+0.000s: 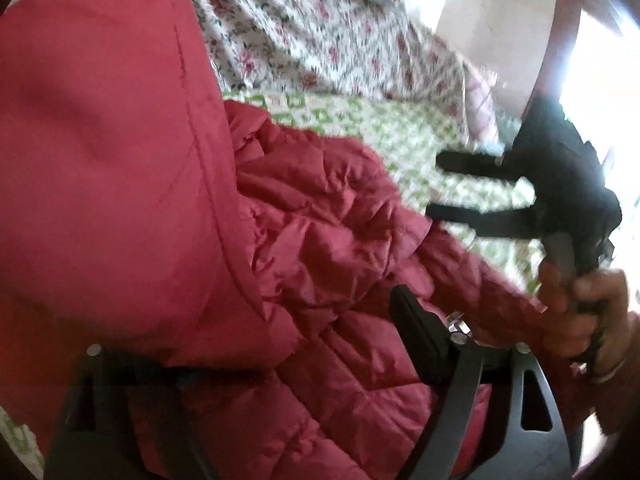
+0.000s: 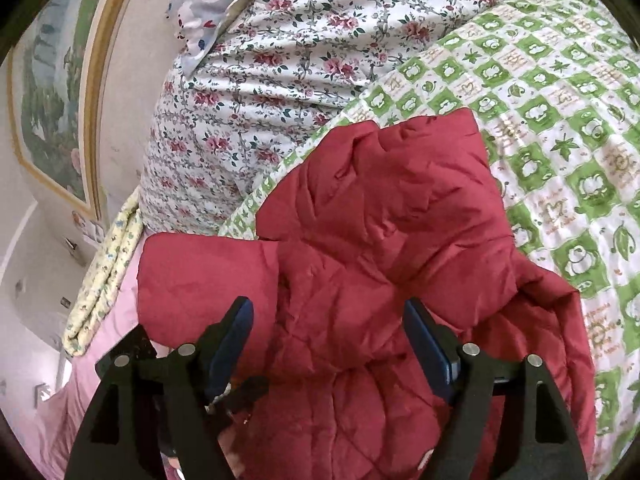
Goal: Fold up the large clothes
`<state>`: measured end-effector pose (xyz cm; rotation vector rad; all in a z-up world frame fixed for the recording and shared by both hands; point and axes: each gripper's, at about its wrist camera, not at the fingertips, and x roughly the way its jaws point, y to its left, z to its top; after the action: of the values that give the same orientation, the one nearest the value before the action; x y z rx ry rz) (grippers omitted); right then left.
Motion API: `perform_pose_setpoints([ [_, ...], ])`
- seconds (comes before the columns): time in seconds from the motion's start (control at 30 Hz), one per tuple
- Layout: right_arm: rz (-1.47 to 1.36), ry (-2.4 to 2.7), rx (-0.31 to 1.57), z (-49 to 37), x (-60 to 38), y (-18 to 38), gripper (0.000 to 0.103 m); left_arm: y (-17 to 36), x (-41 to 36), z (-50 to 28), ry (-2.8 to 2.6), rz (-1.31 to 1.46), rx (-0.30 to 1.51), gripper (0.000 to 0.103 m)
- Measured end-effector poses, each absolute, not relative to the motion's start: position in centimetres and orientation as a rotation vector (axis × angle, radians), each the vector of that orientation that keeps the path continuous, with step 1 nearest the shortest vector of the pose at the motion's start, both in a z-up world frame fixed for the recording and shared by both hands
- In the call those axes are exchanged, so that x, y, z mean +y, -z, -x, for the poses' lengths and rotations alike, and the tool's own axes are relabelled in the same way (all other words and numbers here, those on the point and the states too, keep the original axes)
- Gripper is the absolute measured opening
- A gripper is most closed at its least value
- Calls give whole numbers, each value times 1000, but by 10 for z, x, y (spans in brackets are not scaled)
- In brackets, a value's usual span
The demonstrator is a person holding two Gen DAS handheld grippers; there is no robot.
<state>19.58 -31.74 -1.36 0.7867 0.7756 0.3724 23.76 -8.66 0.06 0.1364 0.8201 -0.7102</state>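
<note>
Left wrist view, left to right. Smooth red hood panel of the quilted jacket (image 1: pixel 100 140) across the whole left half of the frame, very close to the lens and draped over the left finger of the left gripper (image 1: pixel 256 344), so that finger mostly hidden at lower left. Quilted body of the jacket bunched through the centre and bottom, lying on the green-checked bedspread (image 1: pixel 400 128). Rose-print quilt (image 1: pixel 304 32) along the top centre. Right finger of this gripper standing clear at lower centre right, fingers spread wide, fabric lying between them, no pinch visible. Right gripper (image 1: pixel 434 186) at mid right, blurred, both fingers (image 1: pixel 468 160) parted above the bedspread with nothing between them; hand (image 1: pixel 584 312) on its handle at the right edge.

Right wrist view, left to right. Framed picture (image 2: pixel 52 92) on the wall at upper left. Folded yellow-print cloth (image 2: pixel 104 276) and pink sheet (image 2: pixel 80 392) at lower left. Rose-print quilt (image 2: pixel 256 92) and a blue patterned pillow (image 2: pixel 208 4) at top centre. Jacket (image 2: pixel 380 240) filling centre and bottom, partly folded on the bed. Right gripper (image 2: pixel 328 344) at the bottom, fingers (image 2: pixel 428 344) wide apart, jacket beneath them, nothing clamped. Green-checked bedspread (image 2: pixel 560 128) on the right.
</note>
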Motion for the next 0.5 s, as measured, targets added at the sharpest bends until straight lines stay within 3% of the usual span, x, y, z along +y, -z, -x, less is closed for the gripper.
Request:
perform_pose_setpoints([
  [0.5,-824,-315,719,-187,-356,6,80,45,-170,-202,388,-861,693,87],
])
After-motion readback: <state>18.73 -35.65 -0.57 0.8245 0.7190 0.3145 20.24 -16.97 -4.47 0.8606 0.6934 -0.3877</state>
